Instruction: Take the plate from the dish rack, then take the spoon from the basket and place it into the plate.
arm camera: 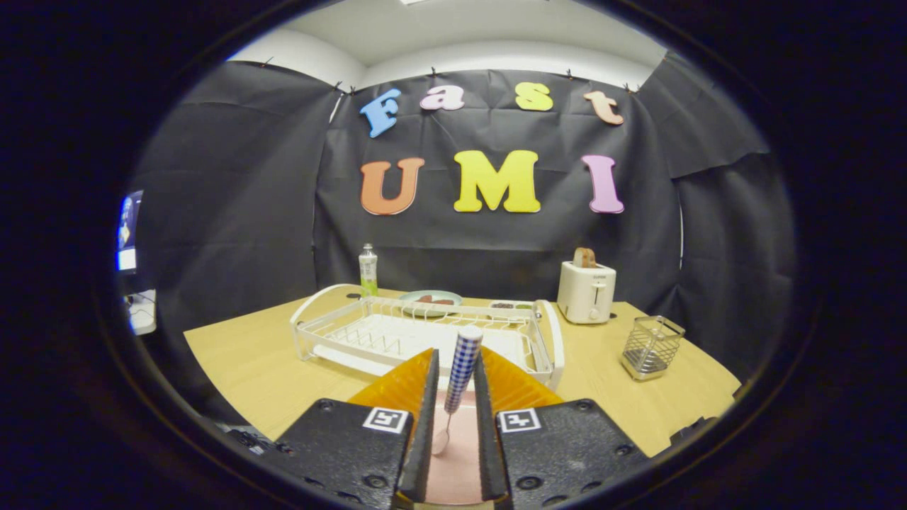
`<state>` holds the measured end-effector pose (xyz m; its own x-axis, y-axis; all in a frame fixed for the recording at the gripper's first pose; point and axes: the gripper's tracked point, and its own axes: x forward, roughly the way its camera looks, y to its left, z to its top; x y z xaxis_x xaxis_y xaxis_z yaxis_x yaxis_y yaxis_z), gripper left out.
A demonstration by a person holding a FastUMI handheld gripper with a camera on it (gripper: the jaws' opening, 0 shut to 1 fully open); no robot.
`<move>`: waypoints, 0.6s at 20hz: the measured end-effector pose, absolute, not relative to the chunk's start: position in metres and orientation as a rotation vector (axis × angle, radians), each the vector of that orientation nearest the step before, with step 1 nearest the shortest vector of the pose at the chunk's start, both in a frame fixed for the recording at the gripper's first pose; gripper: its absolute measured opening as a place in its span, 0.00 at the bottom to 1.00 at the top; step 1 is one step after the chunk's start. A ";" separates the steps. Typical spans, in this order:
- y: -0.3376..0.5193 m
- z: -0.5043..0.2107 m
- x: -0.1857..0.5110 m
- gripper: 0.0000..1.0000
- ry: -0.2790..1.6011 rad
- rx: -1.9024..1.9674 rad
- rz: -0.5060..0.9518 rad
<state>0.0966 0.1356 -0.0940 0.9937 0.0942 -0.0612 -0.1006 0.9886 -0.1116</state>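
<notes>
A: Holding tight now, the hand-held gripper [454, 418] pinches the spoon with the blue checked handle [459, 386] between both fingers, bowl end down.

B: Where does it go?

A: Right under it sits the pink round plate [453, 467], at the near edge of the worktop [241, 361]. I'd lower it slowly, then let go low so it doesn't bounce. The white wire dish rack [418, 333] stands just beyond.

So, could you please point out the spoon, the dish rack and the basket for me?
spoon [462, 368]: gripper view, on its checked handle, between the fingers.
dish rack [425, 333]: gripper view, on its white wire floor.
basket [650, 347]: gripper view, on its metal mesh wall.
</notes>
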 end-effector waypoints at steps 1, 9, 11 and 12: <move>0.125 -0.092 0.095 0.47 0.052 -0.117 0.070; 0.085 -0.052 0.070 0.98 -0.012 -0.089 -0.010; 0.084 -0.039 0.059 1.00 -0.025 -0.088 -0.021; 0.082 -0.033 0.052 1.00 -0.034 -0.087 -0.022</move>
